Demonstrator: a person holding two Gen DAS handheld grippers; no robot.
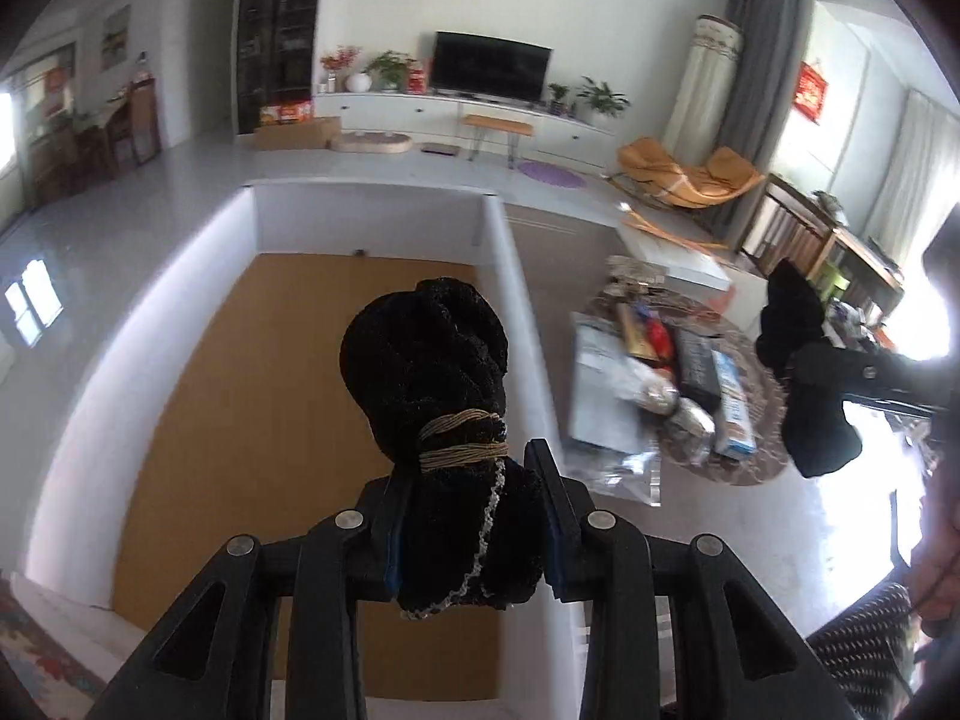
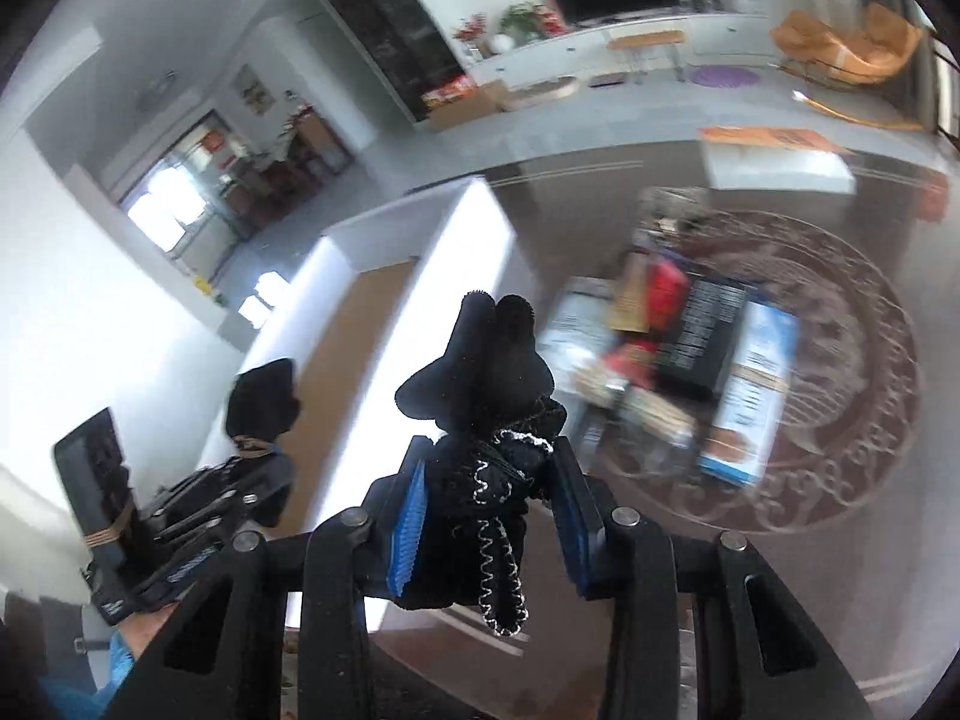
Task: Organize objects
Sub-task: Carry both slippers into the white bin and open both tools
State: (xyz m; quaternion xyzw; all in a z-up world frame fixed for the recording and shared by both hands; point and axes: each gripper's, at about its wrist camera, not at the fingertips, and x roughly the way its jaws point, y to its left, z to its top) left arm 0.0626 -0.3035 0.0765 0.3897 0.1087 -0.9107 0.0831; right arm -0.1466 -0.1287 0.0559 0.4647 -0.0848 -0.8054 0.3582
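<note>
My left gripper [image 1: 471, 516] is shut on a black fabric bundle [image 1: 426, 372] tied with tan rubber bands, held above a white box [image 1: 510, 276] with a brown cardboard floor. My right gripper [image 2: 489, 510] is shut on a second black fabric bundle [image 2: 486, 360] with white stitching, held over the floor to the right of the box [image 2: 468, 240]. The right gripper and its bundle show at the right of the left wrist view [image 1: 810, 372]. The left gripper and its bundle show at the lower left of the right wrist view [image 2: 258, 414].
A pile of packets, boxes and bags [image 1: 666, 360] lies on a round patterned rug [image 2: 840, 372] right of the box. A white low table [image 1: 672, 258] stands beyond it. A TV unit [image 1: 480, 114] and an orange rocking chair [image 1: 690, 174] are far behind.
</note>
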